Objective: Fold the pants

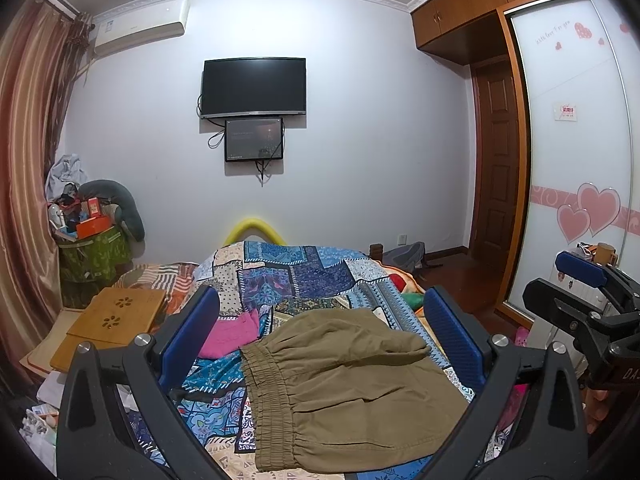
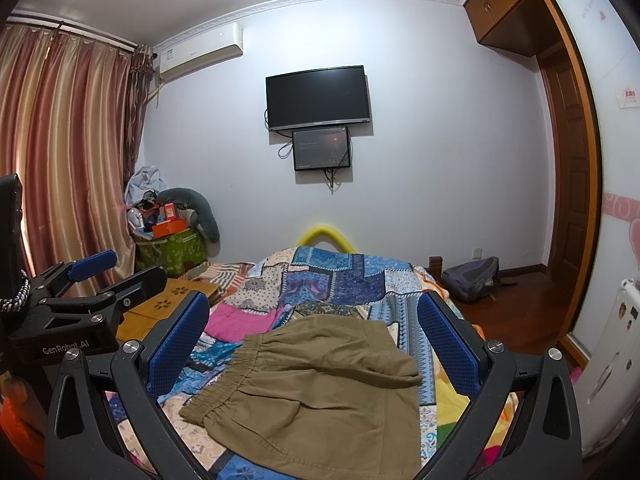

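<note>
At the far left hang striped pink-and-gold curtains [image 2: 68, 152], with a white air conditioner [image 2: 200, 50] on the wall above their right edge. Below, a green fabric bin [image 2: 174, 250] is piled with boxes and clothes, a grey pillow [image 2: 200, 208] leaning behind it. A bamboo lap tray [image 1: 116, 312] sits on the left side of the bed, near the bin.

The left gripper [image 1: 320, 328] is held above the bed with its blue-padded jaws spread wide and nothing between them; in the right wrist view it shows at the left edge, apart from the cloth. A pink garment [image 1: 236, 330] lies on the patchwork quilt [image 1: 280, 276] just left of the khaki pants [image 1: 352, 392]. The pants lie folded on the near middle of the quilt, elastic waistband [image 1: 268, 396] to the left, touched by neither gripper.

On the far wall a black television [image 1: 254, 86] hangs above a smaller screen [image 1: 254, 140]. The right gripper [image 2: 316, 328] is also spread wide and empty above the pants. Right of the bed a grey backpack [image 2: 472, 278] rests on the wooden floor [image 2: 516, 312], before a brown door [image 1: 496, 160] and a wardrobe [image 1: 580, 152] with pink hearts.
</note>
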A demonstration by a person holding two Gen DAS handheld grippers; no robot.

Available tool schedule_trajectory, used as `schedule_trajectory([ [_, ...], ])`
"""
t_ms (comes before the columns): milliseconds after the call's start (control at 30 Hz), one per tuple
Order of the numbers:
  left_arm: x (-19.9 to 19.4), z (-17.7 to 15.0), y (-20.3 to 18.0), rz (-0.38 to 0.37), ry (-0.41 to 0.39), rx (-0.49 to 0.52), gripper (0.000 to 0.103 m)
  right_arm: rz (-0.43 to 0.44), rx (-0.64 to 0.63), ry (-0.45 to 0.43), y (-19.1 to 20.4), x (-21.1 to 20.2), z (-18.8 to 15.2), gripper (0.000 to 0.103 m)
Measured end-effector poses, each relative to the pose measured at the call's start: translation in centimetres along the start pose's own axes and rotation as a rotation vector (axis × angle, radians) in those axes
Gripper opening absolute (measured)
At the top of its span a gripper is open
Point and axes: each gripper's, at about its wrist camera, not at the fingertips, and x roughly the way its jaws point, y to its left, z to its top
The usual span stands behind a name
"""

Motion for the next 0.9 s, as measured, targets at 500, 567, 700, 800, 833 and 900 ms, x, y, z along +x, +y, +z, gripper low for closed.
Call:
schedule_trajectory([
  [500, 0.9, -0.3, 0.2, 0.008, 0.023, 0.004, 0.103, -0.003, 0.007, 0.019, -0.3, 0.8, -0.2, 0.103],
  [567, 1.6, -0.3, 0.4, 0.009, 0.038, 0.005, 0.103, -0.005, 0.010, 0.027, -0.6, 1.1, -0.3, 0.103],
  [700, 3.9, -0.7, 1.1, 0.014, 0.094, -0.002, 0.103, -0.024, 0.005, 0.059, -1.3, 2.6, -0.9, 0.103],
  [800, 6.2, -1.3, 2.0, 0.043, 0.140, -0.007, 0.103, -0.042, -0.003, 0.095, -2.4, 4.1, -1.6, 0.103],
  [833, 7.2, -1.6, 2.2, 0.057, 0.161, 0.000, 0.103, -0.049, -0.003, 0.112, -2.8, 4.8, -2.0, 0.103],
  [900, 9.4, -2.2, 2.8, 0.081, 0.204, 0.019, 0.103, -0.054, -0.002, 0.141, -3.7, 5.8, -2.7, 0.103],
])
